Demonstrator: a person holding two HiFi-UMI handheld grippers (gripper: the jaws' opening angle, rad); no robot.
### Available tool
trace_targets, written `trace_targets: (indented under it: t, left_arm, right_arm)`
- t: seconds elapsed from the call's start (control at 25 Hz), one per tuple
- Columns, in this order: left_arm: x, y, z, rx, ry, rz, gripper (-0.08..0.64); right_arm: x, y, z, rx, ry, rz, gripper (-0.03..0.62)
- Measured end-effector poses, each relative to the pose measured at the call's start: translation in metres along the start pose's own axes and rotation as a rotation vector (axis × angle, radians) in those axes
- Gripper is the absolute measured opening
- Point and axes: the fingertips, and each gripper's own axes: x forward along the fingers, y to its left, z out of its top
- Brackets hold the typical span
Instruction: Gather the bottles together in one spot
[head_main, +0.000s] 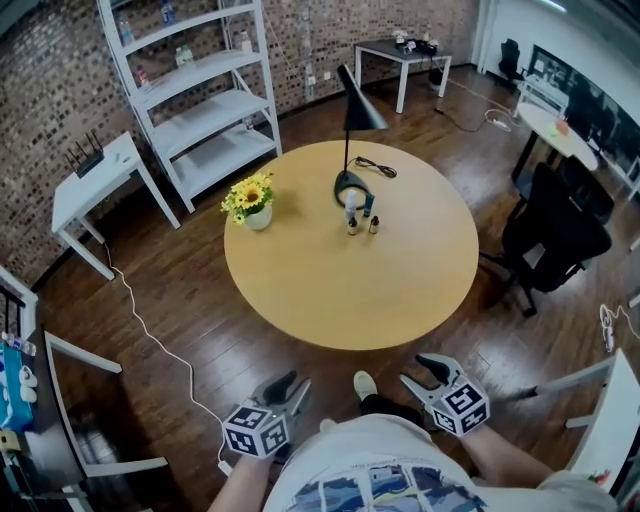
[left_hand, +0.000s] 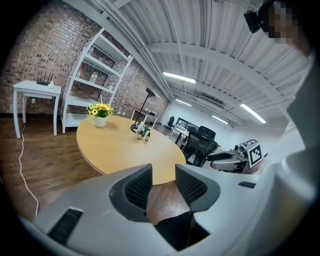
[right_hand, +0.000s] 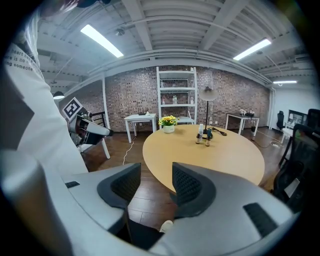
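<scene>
Several small bottles stand close together by the lamp base on the round wooden table (head_main: 330, 300): a white one (head_main: 350, 203) and two little brown ones (head_main: 352, 226) (head_main: 373, 225). They appear far off in the left gripper view as a cluster of bottles (left_hand: 143, 132) and in the right gripper view as the same bottles (right_hand: 202, 137). My left gripper (head_main: 290, 388) (left_hand: 162, 172) and right gripper (head_main: 420, 373) (right_hand: 156, 172) are held low near my body, short of the table's near edge. Both are open, with only floor between the jaws.
A black desk lamp (head_main: 352, 150) with its cord and a pot of yellow flowers (head_main: 252, 200) stand on the table. A black office chair (head_main: 555, 235) is at the right, a white shelf unit (head_main: 205, 95) and a small white table (head_main: 95, 185) at the back left. A white cable (head_main: 150, 335) runs across the floor.
</scene>
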Motion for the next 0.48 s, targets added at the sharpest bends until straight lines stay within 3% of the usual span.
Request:
trace_targets:
  t: [0.48]
  left_arm:
    - [0.004, 0.003, -0.009, -0.003, 0.011, -0.014, 0.15]
  right_arm:
    - [0.002, 0.005, -0.013, -0.004, 0.026, -0.011, 0.222]
